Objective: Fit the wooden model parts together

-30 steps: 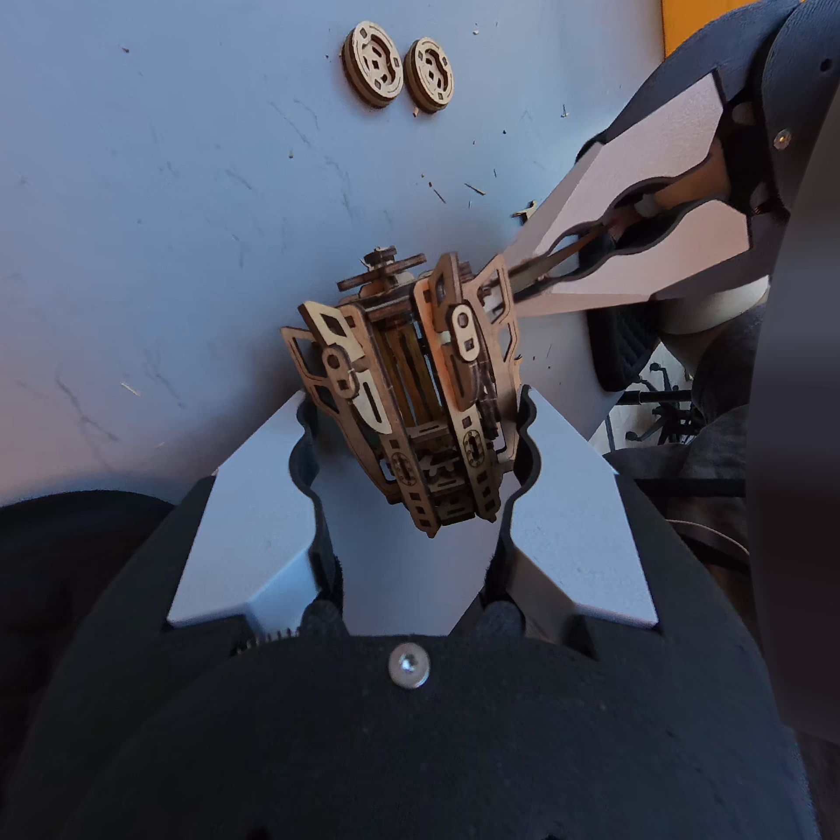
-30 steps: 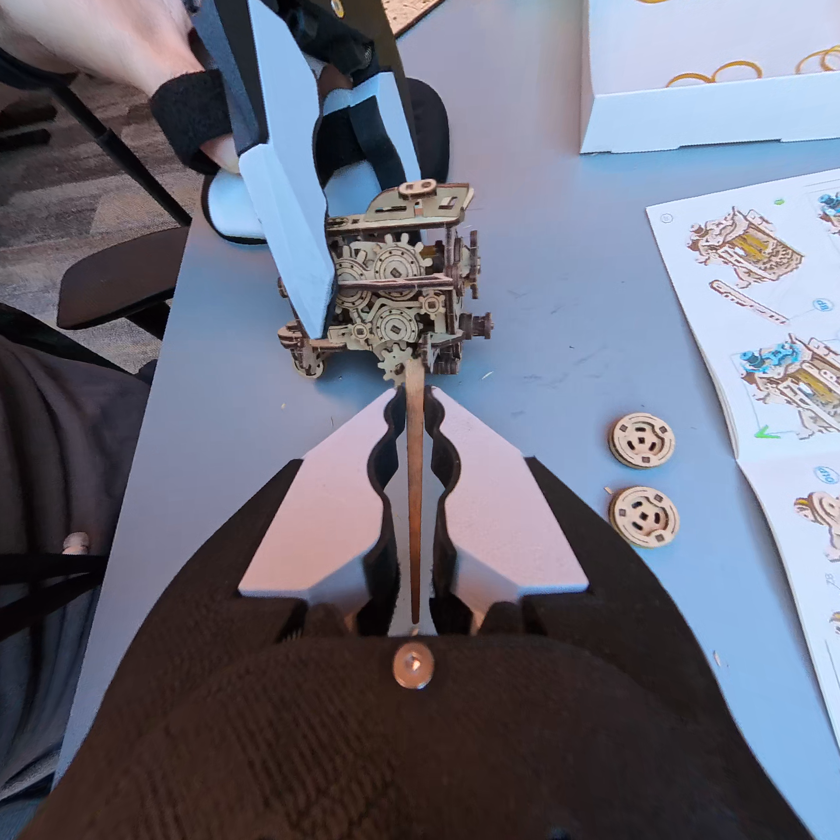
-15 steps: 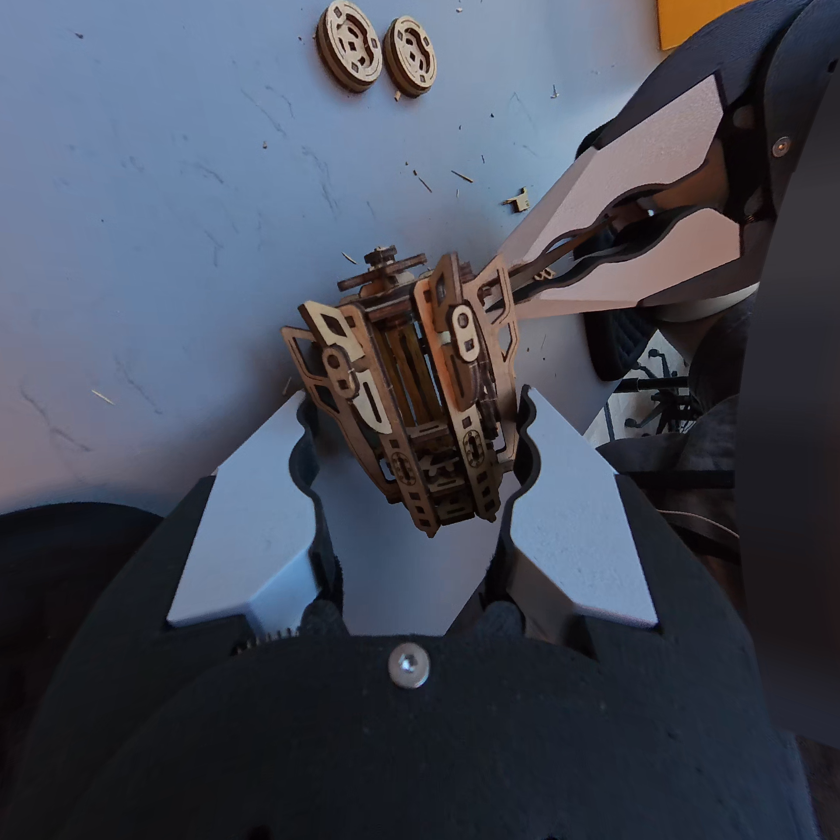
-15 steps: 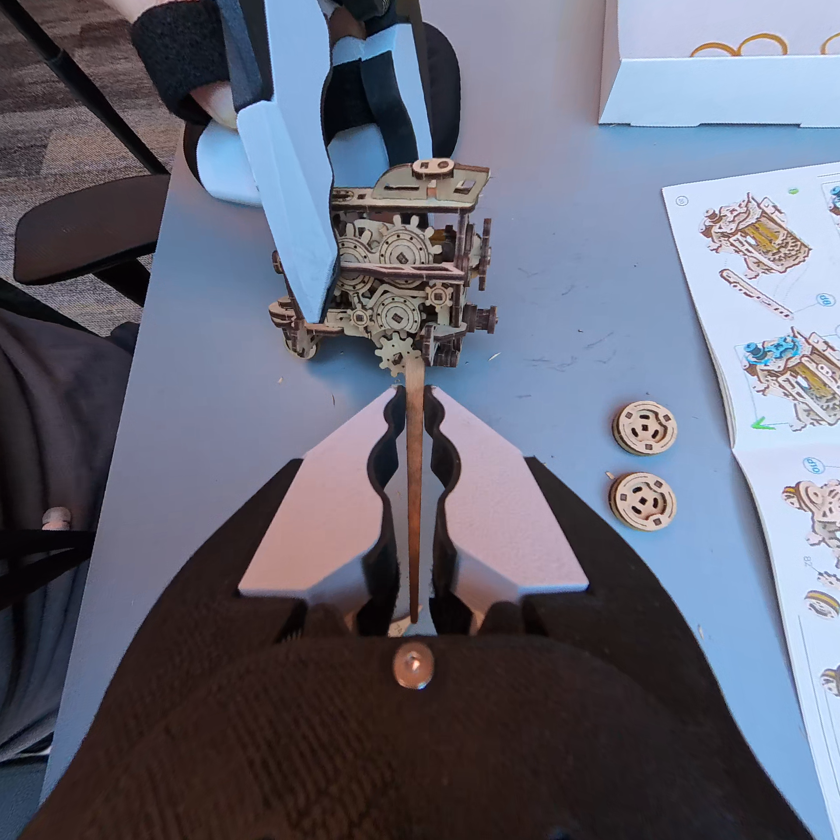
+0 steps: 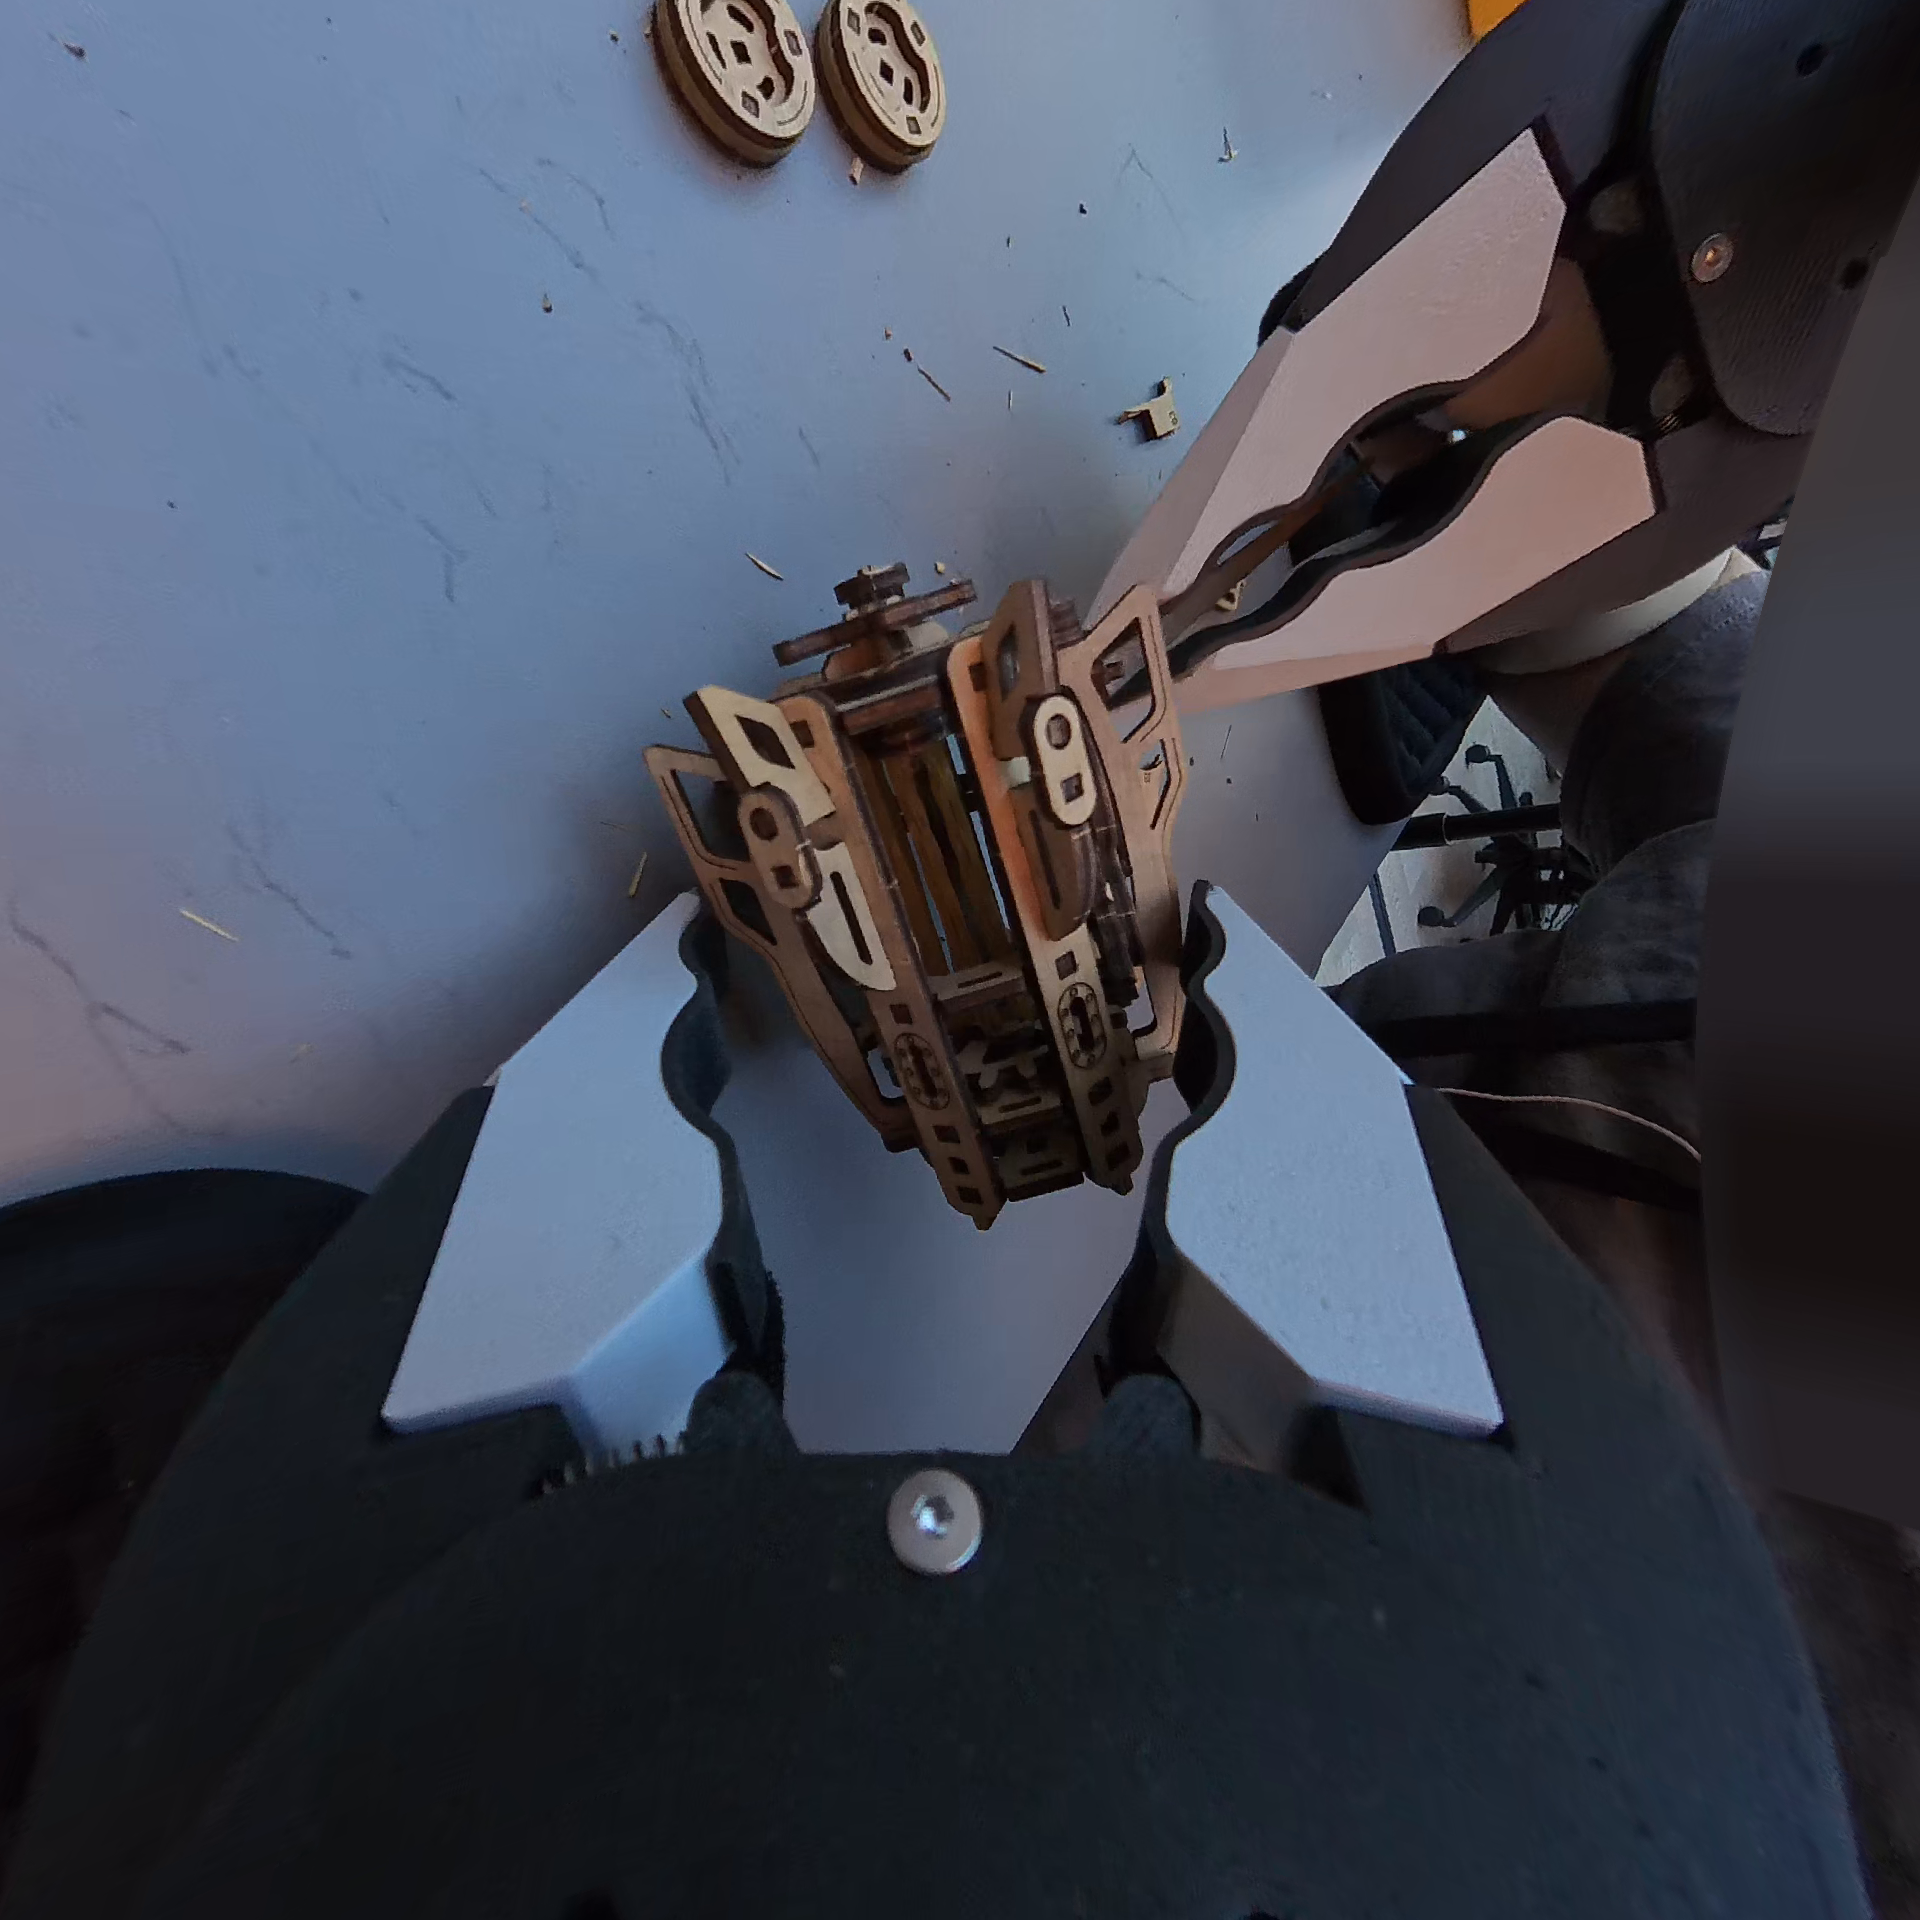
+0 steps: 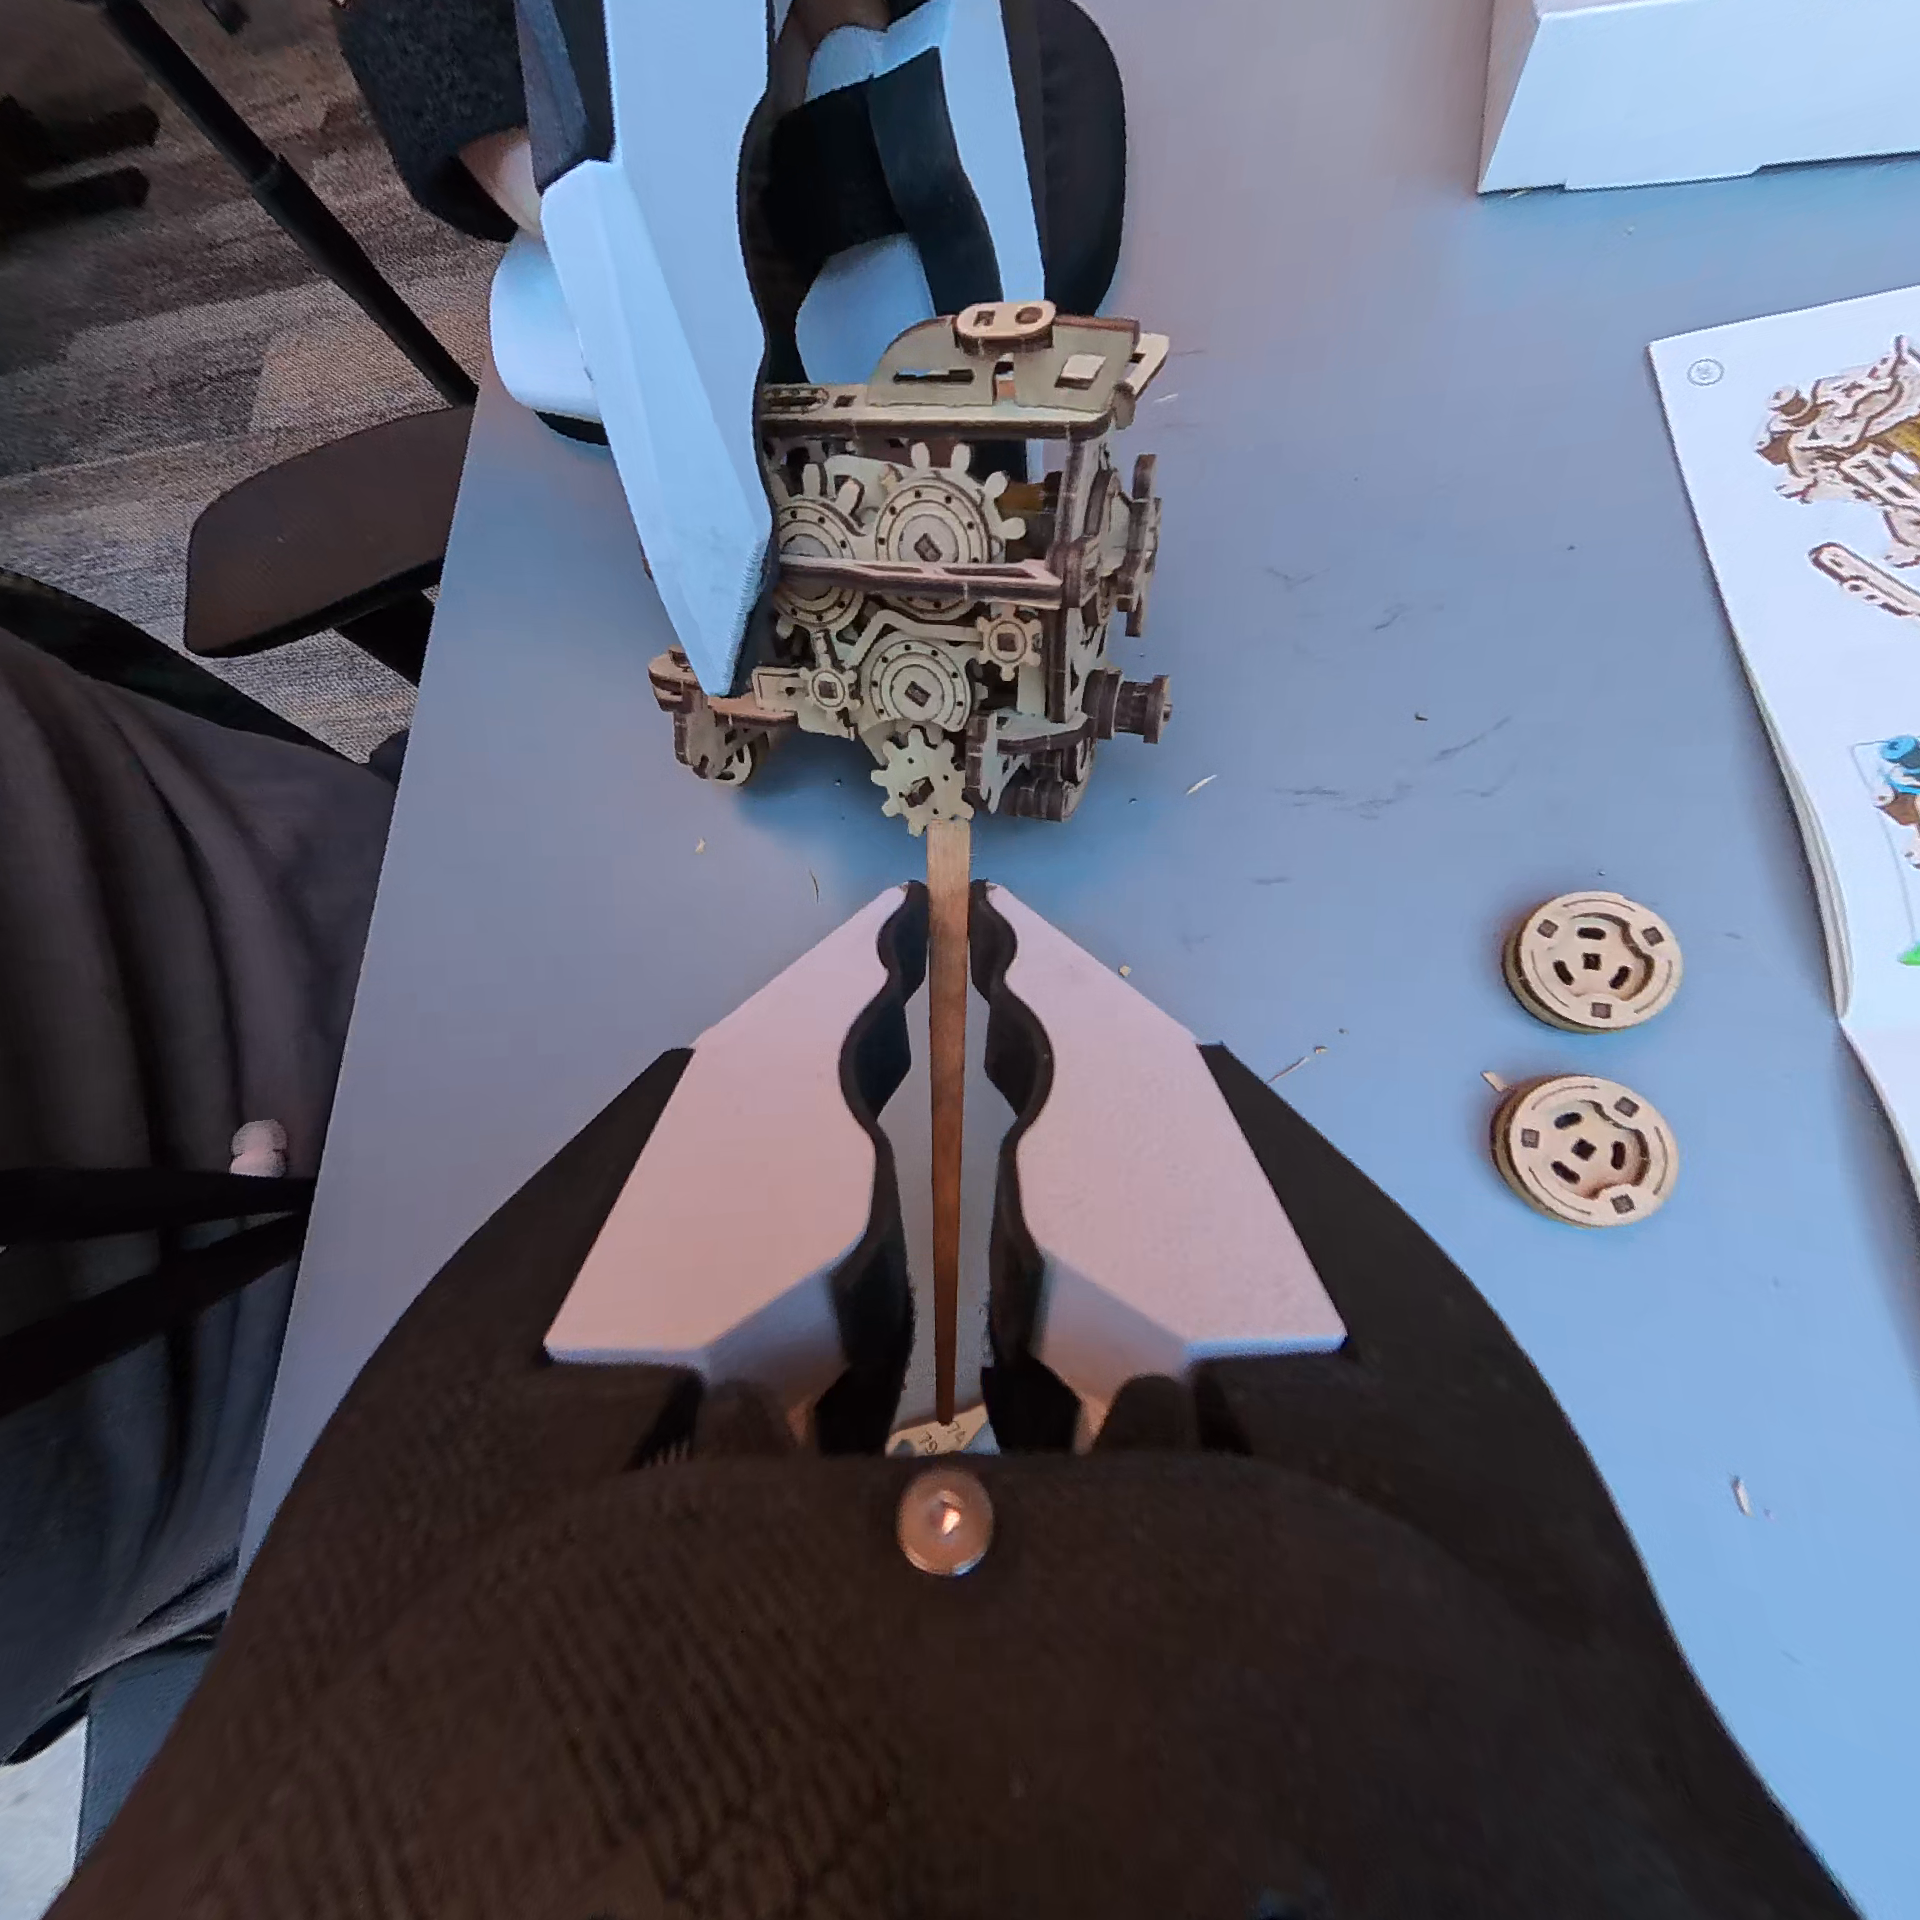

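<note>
The wooden gear model [image 5: 925, 883] sits between my left gripper's [image 5: 945, 914] two fingers, which press its two sides; it is low over the grey table [image 5: 312, 520]. In the right wrist view the model [image 6: 935, 582] shows its gears, with one left finger [image 6: 675, 416] on its left side. My right gripper [image 6: 948, 894] is shut on a thin wooden stick [image 6: 948, 1091], held edge-on. The stick's tip touches a small gear [image 6: 920, 774] at the model's bottom. The right gripper also shows in the left wrist view [image 5: 1164, 649], at the model's upper right.
Two round wooden wheels [image 6: 1590, 961] [image 6: 1584, 1148] lie right of the model; they show at the top of the left wrist view [image 5: 732, 73]. An instruction booklet [image 6: 1818, 623] and a white box [image 6: 1662, 94] are farther right. The table's left edge borders a chair [image 6: 312, 561].
Both grippers and the model have shifted together a little away from the wheels. The stick's tip stays at the small gear. Both grips are unchanged.
</note>
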`<state>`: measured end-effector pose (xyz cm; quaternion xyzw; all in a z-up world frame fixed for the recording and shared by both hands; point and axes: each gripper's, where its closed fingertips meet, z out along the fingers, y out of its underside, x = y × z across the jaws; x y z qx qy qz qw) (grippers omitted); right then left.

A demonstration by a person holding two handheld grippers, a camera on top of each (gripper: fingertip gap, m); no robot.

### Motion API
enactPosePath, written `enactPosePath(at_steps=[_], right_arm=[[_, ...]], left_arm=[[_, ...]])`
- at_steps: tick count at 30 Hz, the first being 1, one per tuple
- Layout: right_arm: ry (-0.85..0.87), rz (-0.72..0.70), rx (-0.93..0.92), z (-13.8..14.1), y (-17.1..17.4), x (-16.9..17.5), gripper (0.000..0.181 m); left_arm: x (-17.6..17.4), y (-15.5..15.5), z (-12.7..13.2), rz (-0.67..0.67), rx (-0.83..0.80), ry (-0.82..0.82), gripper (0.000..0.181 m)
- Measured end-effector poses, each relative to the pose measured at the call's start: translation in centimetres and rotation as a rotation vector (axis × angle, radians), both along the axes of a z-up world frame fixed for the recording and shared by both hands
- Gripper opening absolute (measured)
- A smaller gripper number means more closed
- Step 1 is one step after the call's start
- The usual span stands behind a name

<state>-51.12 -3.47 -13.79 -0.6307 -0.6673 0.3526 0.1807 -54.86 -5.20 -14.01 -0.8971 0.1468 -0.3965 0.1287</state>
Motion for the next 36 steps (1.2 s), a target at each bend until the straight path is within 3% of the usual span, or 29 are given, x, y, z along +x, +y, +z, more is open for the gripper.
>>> enactPosePath(at_steps=[22, 36], right_arm=[[0.043, -0.047, -0.011, 1.1, 0.2, -0.3, 0.006], [0.019, -0.052, -0.007, 0.2, 0.0, -0.6, 0.006]], left_arm=[[0.0, 0.0, 0.0, 0.000, -0.008, 0.000, 0.087], [0.0, 0.0, 0.0, -0.007, -0.005, 0.000, 0.087]])
